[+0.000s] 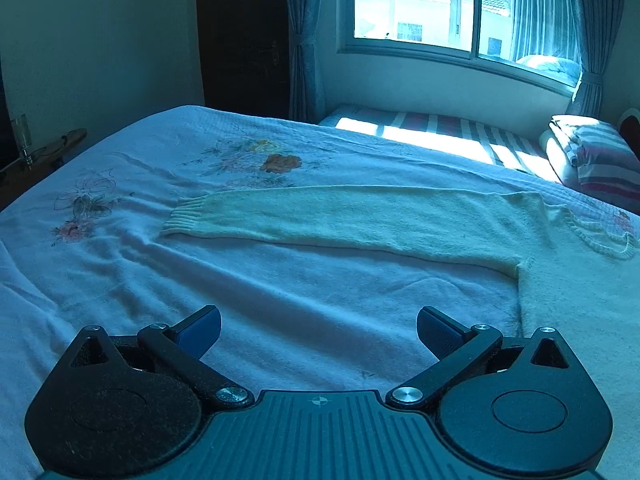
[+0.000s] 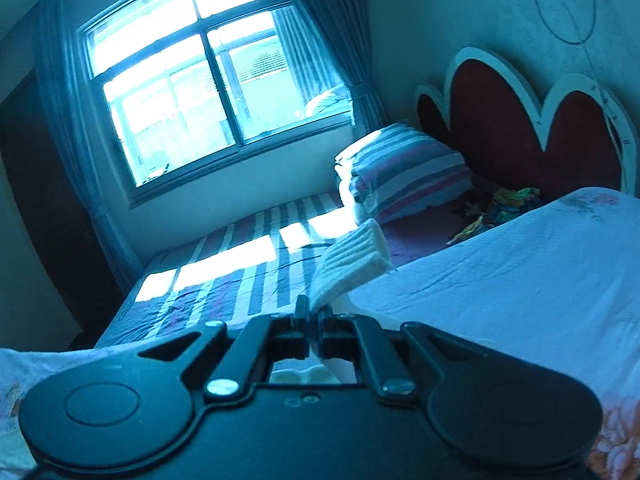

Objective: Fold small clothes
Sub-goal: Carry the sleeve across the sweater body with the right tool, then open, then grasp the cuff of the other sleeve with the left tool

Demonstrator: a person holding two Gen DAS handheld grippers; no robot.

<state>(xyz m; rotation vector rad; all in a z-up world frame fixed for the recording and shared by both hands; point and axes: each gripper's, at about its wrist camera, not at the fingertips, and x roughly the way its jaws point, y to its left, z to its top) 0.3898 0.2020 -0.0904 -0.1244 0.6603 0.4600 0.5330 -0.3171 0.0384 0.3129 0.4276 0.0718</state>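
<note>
A cream knit sweater point(image 1: 400, 220) lies flat on the flowered white bedspread point(image 1: 280, 312), one long sleeve stretched to the left with its ribbed cuff point(image 1: 182, 218) at the end. My left gripper point(image 1: 319, 328) hovers open over bare bedspread in front of that sleeve, nothing between its blue pads. In the right wrist view my right gripper point(image 2: 314, 312) is shut on the sweater's other ribbed cuff point(image 2: 352, 260), which sticks up past the fingertips, lifted off the bed. The rest of that sleeve is hidden under the gripper.
A second bed with a striped sheet point(image 1: 440, 130) runs under the window point(image 1: 440, 4). A striped pillow point(image 2: 404, 172) and a red headboard point(image 2: 520, 128) stand at its end. A dark doorway point(image 1: 244, 32) and a side table point(image 1: 48, 152) are at the left.
</note>
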